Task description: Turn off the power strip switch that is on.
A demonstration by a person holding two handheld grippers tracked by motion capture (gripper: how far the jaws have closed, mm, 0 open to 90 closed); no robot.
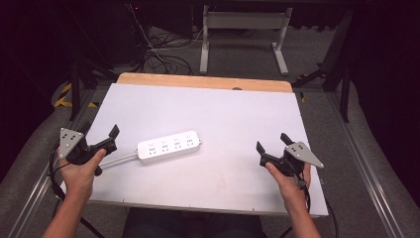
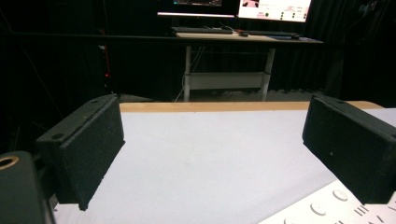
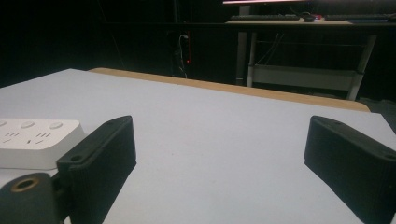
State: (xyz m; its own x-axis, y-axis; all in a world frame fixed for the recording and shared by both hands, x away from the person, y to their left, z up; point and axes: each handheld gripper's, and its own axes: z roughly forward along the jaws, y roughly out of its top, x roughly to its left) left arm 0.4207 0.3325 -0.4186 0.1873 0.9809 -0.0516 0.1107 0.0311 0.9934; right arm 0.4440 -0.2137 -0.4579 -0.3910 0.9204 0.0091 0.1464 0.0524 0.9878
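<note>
— What sort of place is this?
— A lab, dark-curtained: a white-topped table (image 1: 223, 109) mid-frame, tangled cables (image 1: 158, 54) on grey floor at upper left.
— Anything else?
— A desk (image 2: 233, 37) with lit monitors (image 2: 273, 8) and keyboard (image 2: 203, 30) along the top.

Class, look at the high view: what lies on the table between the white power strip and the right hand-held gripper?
Nothing: between the power strip and the right hand-held gripper the high view shows only the bare white table surface.
</note>
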